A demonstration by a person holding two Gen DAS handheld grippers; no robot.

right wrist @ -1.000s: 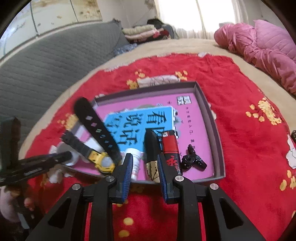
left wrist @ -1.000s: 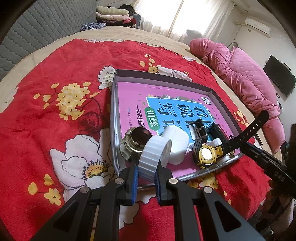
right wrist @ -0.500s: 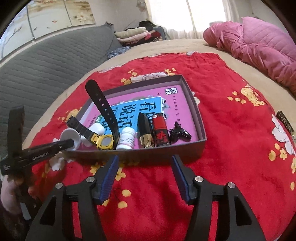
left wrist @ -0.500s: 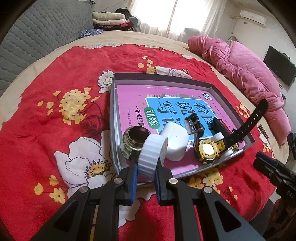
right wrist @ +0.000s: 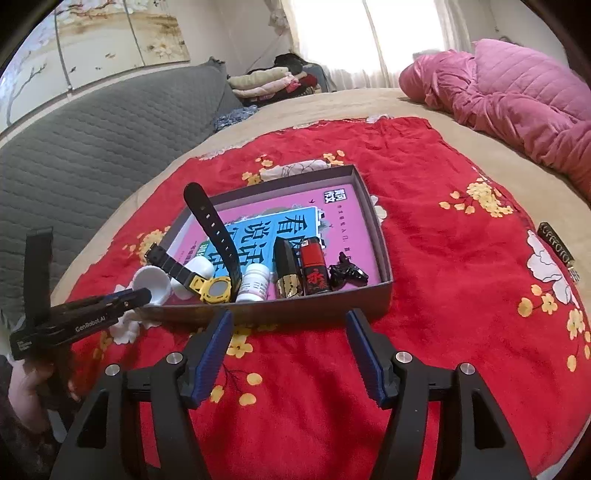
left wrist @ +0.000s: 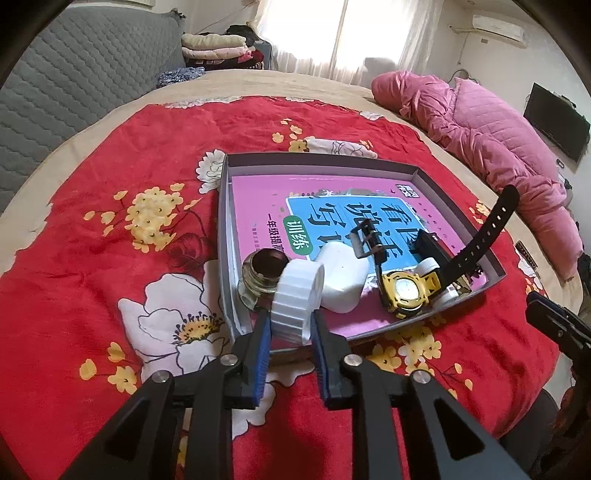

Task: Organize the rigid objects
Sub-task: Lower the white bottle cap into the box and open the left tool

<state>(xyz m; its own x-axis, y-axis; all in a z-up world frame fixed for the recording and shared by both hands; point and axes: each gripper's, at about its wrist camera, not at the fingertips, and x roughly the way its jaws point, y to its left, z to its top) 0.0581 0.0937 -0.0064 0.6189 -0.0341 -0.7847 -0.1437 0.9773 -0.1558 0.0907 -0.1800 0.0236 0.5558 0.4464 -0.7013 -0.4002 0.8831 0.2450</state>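
tray's (right wrist: 380, 236) far half free, upright watch strap (right wrist: 212, 225) obstructs

Small white bottle (left wrist: 430, 266) mostly behind the watch (left wrist: 406, 290); black trinket (right wrist: 347, 274) too small to identify

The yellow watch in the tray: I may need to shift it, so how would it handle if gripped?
The yellow watch would likely feel top-heavy: chunky case, thin straps. One strap sticks up unsupported, so it's springy, not limp. It leans on a white bottle, which might tip.

Bright daylight from blown-out window (left wrist: 354, 33); soft shadows, sharp focus, fisheye-warped dark corners.
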